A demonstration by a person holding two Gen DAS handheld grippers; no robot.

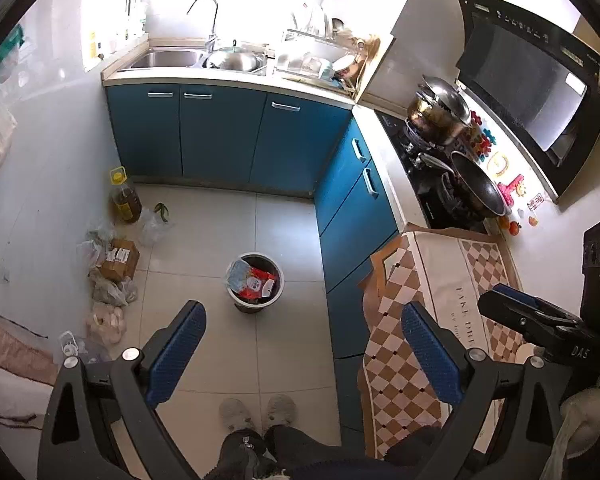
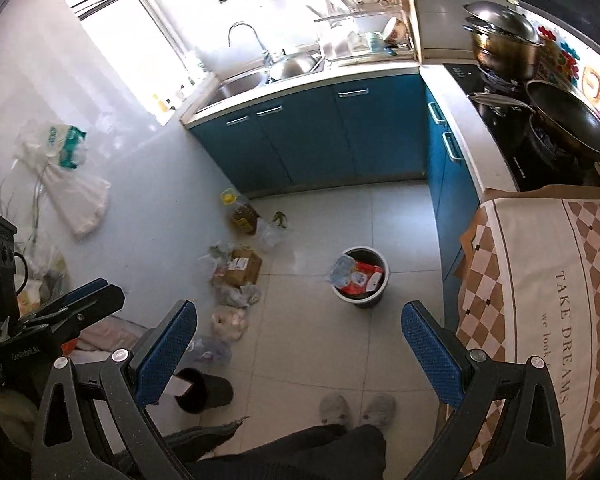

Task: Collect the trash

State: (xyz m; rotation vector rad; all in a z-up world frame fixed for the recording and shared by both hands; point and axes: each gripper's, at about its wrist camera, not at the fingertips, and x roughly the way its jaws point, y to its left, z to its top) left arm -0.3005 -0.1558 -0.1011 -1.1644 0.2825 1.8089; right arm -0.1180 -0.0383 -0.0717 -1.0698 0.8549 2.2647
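A round grey trash bin (image 1: pixel 256 286) stands on the tiled kitchen floor with red and white wrappers (image 1: pixel 258 282) inside. It also shows in the right wrist view (image 2: pixel 360 276), with the wrappers (image 2: pixel 358 278) in it. My left gripper (image 1: pixel 304 344) is open and empty, held high above the floor, nearer than the bin. My right gripper (image 2: pixel 300 344) is open and empty too, at a similar height. The right gripper shows at the right edge of the left wrist view (image 1: pixel 540 324). The left gripper shows at the left edge of the right wrist view (image 2: pixel 72 312).
Along the left wall lie plastic bags (image 1: pixel 108 288), a cardboard box (image 1: pixel 120 258) and an oil bottle (image 1: pixel 126 198). A black cylinder (image 2: pixel 204 390) lies on its side. Blue cabinets (image 1: pixel 220 132) carry a sink and stove. A checkered cloth (image 1: pixel 440 300) covers a surface at right. The person's slippers (image 1: pixel 256 412) are below.
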